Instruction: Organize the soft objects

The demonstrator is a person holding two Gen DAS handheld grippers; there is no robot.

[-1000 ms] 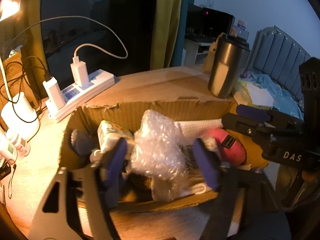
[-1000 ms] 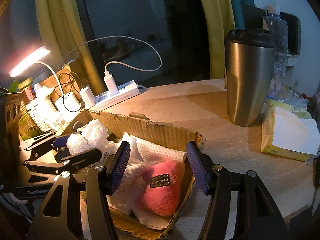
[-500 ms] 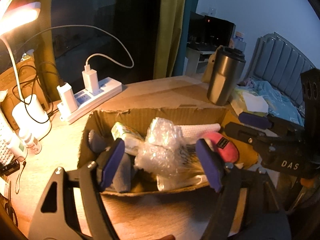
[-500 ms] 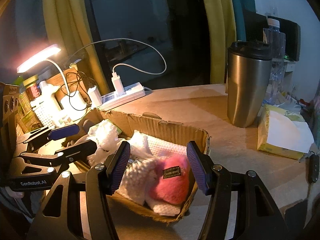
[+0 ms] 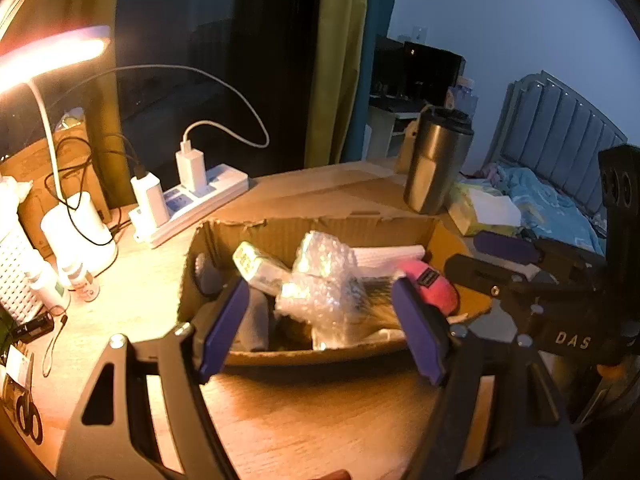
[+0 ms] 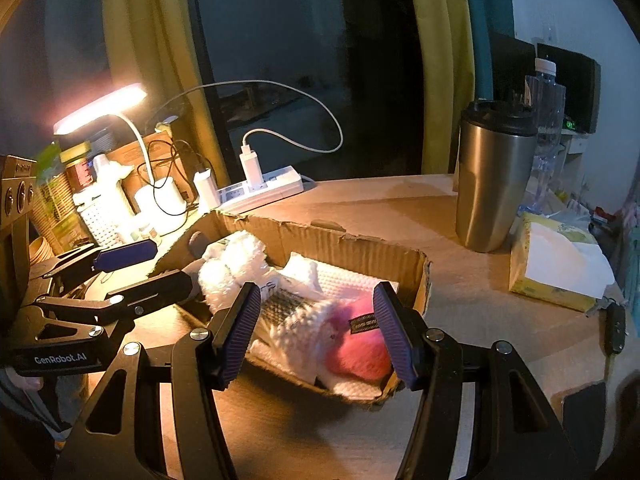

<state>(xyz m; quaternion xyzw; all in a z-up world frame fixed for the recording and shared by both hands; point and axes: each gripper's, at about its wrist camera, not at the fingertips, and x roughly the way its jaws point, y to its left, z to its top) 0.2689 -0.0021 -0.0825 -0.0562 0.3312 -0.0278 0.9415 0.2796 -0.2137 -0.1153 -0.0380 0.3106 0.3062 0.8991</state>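
Observation:
A low cardboard box (image 5: 320,230) (image 6: 344,246) on the wooden desk holds soft things: a bubble-wrap bundle (image 5: 326,280) (image 6: 232,268), a pink plush (image 5: 430,286) (image 6: 360,344), white foam sheets (image 5: 388,256) (image 6: 352,284), a small packet (image 5: 256,266) and a grey item (image 5: 256,320). My left gripper (image 5: 322,330) is open and empty, held above the box's near edge. It also shows in the right wrist view (image 6: 140,268). My right gripper (image 6: 316,334) is open and empty, above the box's right end. It also shows in the left wrist view (image 5: 496,256).
A steel tumbler (image 5: 436,160) (image 6: 494,176) stands behind the box. A tissue pack (image 6: 556,272) lies to the right, with a black key fob (image 6: 616,326). A power strip (image 5: 192,204) with chargers, a lit desk lamp (image 6: 100,114) and small bottles (image 5: 76,276) crowd the left.
Both grippers have pulled back and up from the box, still open. The bubble-wrap bundle that sat between my left fingers now lies in the box, clear of them.

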